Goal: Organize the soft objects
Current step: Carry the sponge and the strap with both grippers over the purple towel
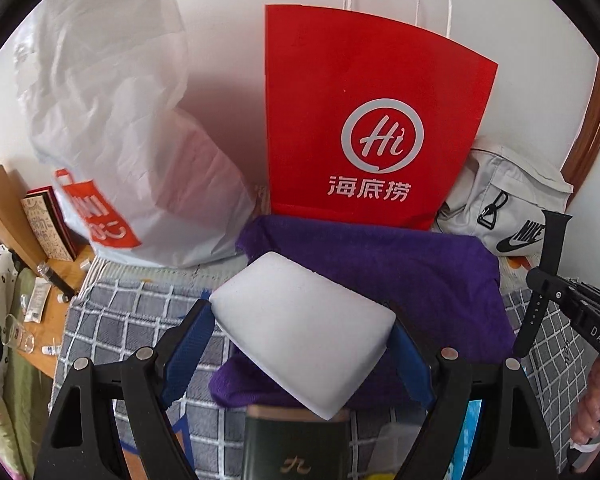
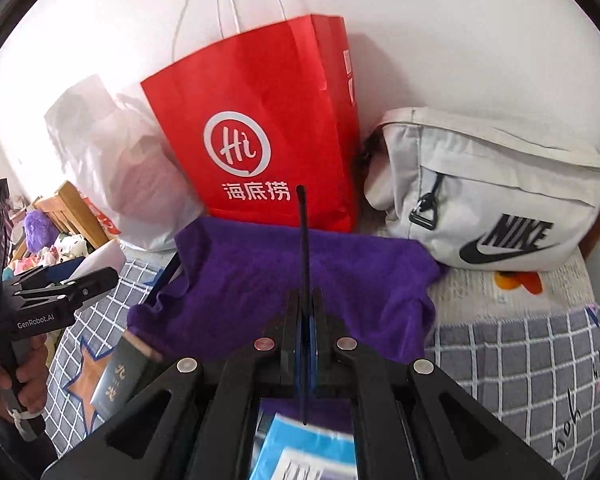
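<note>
A white foam sponge block (image 1: 300, 332) hangs tilted between the blue pads (image 1: 192, 344) of my left gripper (image 1: 300, 316), which is shut on it above a purple towel (image 1: 400, 264). The towel (image 2: 260, 280) lies spread on a checked cloth, in front of a red paper bag (image 2: 260, 140). My right gripper (image 2: 305, 300) is shut on a thin black watch strap (image 2: 303, 240) that sticks up from its jaws over the towel. The left wrist view shows that strap (image 1: 548, 248) at the right edge. In the right wrist view, the left gripper (image 2: 100, 276) and sponge (image 2: 104, 258) are at the left.
A white plastic bag (image 1: 132, 140) leans on the wall left of the red bag (image 1: 364, 120). A grey Nike pouch (image 2: 500, 200) lies to the right. A dark green book (image 1: 296, 448) sits on the checked cloth (image 1: 140, 312). A wooden surface with small items (image 1: 40, 300) is at far left.
</note>
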Tool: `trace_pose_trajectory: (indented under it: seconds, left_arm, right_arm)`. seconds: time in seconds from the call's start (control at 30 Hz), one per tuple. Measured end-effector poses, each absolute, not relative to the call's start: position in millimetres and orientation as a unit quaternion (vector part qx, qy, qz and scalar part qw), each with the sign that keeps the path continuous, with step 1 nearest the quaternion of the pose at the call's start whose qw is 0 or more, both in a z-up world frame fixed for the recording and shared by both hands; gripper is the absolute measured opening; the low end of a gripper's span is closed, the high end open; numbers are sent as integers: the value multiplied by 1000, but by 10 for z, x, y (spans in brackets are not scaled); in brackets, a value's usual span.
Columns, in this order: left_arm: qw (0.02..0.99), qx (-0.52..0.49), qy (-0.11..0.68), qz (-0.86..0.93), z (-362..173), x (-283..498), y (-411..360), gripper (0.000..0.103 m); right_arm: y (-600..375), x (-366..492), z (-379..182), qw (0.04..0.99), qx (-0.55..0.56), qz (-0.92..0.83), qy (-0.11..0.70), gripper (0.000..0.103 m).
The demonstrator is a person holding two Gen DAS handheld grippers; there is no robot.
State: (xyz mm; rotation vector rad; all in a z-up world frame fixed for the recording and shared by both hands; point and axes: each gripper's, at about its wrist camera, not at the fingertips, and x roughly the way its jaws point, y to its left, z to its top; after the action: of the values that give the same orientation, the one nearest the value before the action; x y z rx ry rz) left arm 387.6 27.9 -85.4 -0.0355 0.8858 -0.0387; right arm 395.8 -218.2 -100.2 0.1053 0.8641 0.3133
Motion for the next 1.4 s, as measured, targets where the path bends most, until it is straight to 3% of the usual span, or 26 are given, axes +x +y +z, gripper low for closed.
trace_pose_trajectory:
  seconds: [0.7, 1.03, 1.33, 1.37, 1.4]
  left_arm:
    - [883, -39, 465, -39, -1383, 4800, 141, 85]
    - [866, -58, 492, -71, -1627, 4950, 93, 85]
    - [852, -57, 516, -71, -1721, 5031, -14, 93]
    - [848, -60, 521, -73, -1746, 5042, -14, 93]
    - [844, -66, 527, -77, -1772, 5050, -10, 95]
  right_arm:
    - [-2265, 4605, -1858, 835, 84, 166, 518, 3]
    - [-2241, 4621, -1953, 830, 72, 164, 528, 5]
    - [-2116, 4702, -2140, 820, 78, 158, 545, 8]
    - [-2114, 4700, -2136, 820, 77, 158, 544, 15]
    - [-2098, 4695, -2121, 823, 74, 157, 541, 30]
